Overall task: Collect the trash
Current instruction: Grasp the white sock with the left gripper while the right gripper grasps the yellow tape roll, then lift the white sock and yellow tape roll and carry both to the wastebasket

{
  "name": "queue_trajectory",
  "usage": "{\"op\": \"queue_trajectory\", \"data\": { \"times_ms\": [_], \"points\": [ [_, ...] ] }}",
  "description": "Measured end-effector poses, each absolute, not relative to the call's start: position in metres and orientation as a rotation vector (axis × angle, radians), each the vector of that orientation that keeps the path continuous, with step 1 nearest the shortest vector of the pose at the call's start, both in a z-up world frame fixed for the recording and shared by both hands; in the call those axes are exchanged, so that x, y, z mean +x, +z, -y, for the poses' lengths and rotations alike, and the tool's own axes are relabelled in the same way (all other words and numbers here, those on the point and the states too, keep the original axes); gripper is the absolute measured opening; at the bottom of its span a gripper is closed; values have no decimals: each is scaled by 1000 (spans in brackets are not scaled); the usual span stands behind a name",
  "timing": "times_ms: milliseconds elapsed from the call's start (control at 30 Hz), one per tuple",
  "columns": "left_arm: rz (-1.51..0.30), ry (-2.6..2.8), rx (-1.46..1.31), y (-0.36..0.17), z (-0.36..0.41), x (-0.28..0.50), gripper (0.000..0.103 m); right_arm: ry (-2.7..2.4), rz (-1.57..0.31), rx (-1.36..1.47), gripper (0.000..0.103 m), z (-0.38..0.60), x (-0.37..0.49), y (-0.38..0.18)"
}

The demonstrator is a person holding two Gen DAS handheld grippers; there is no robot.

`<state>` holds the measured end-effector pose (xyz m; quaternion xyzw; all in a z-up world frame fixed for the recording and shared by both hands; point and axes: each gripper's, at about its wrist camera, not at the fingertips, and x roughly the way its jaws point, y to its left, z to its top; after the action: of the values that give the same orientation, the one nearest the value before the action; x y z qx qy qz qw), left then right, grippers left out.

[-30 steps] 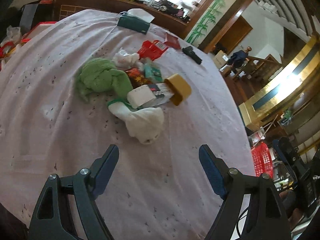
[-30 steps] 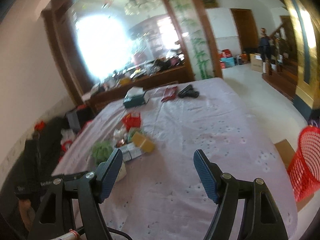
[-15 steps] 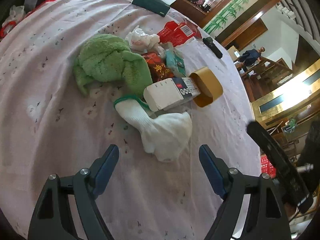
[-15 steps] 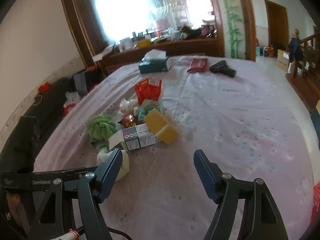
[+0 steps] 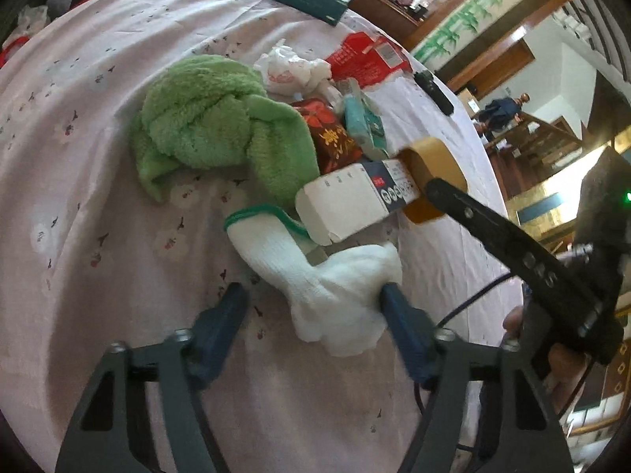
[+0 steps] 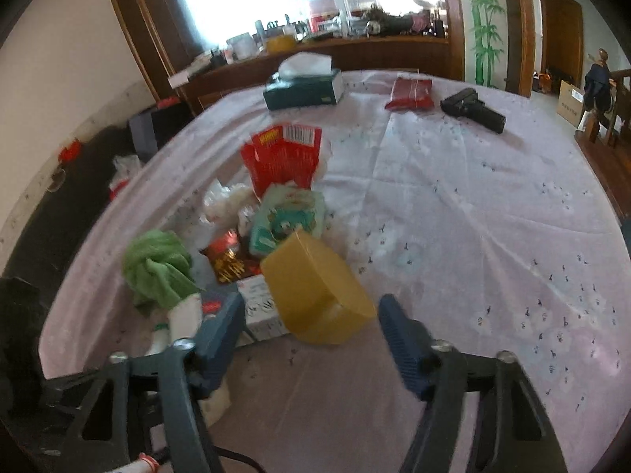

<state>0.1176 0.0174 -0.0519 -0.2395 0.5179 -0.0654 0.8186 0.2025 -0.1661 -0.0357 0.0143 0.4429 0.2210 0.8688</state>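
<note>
Nothing collected yet: trash pile sits mid-desk (image 6: 473, 197). Your left gripper (image 5: 311, 303) has been closing around the white sock (image 5: 335, 283), not clamped. Right gripper (image 6: 311, 311), also closing, brackets the yellow box (image 6: 315, 287), ungrasped

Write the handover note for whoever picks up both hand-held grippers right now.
Left hand-held gripper: jaws have just been closing around the white sock; one pad touches it, the other is still clear, so no grip yet.
Right hand-held gripper: jaws have just been closing, nothing held; the yellow box sits just ahead between its fingers.
The pile is all still on the tablecloth: green towel, white carton, red wrapper, teal packet, crumpled bag.
Done: nothing collected yet.
Left: finish both grasps, then clear the pile.
</note>
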Motion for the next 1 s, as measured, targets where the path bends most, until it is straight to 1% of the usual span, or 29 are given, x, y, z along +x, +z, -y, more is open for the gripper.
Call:
{"op": "queue_trajectory", "data": {
  "times_ms": [33, 67, 100, 200, 267, 500, 733, 900, 1000],
  "points": [
    [-1105, -151, -504, -52, -16, 117, 53, 456, -922, 34, 54, 167, 203, -36],
    [-1105, -162, -505, -51, -15, 116, 44, 451, -921, 36, 52, 168, 202, -36],
    [-1106, -173, -505, -50, -14, 115, 39, 454, -918, 45, 52, 170, 202, -36],
    [-1096, -176, -477, -45, -9, 111, 33, 452, -911, 44, 48, 173, 198, -35],
    [-1095, -181, -464, -44, -7, 108, 31, 454, -904, 48, 43, 175, 192, -32],
    [-1088, -188, -421, -39, -3, 85, 29, 392, -853, 135, 38, 204, 161, -19],
    [-1078, -179, -383, -32, 1, 61, 28, 320, -788, 259, 30, 244, 120, -3],
    [-1061, -155, -372, -24, -2, 45, 28, 318, -756, 290, 30, 257, 92, 6],
    [-1094, -162, -364, -22, -2, 36, 28, 322, -743, 309, 30, 263, 78, 9]
  ]
}}
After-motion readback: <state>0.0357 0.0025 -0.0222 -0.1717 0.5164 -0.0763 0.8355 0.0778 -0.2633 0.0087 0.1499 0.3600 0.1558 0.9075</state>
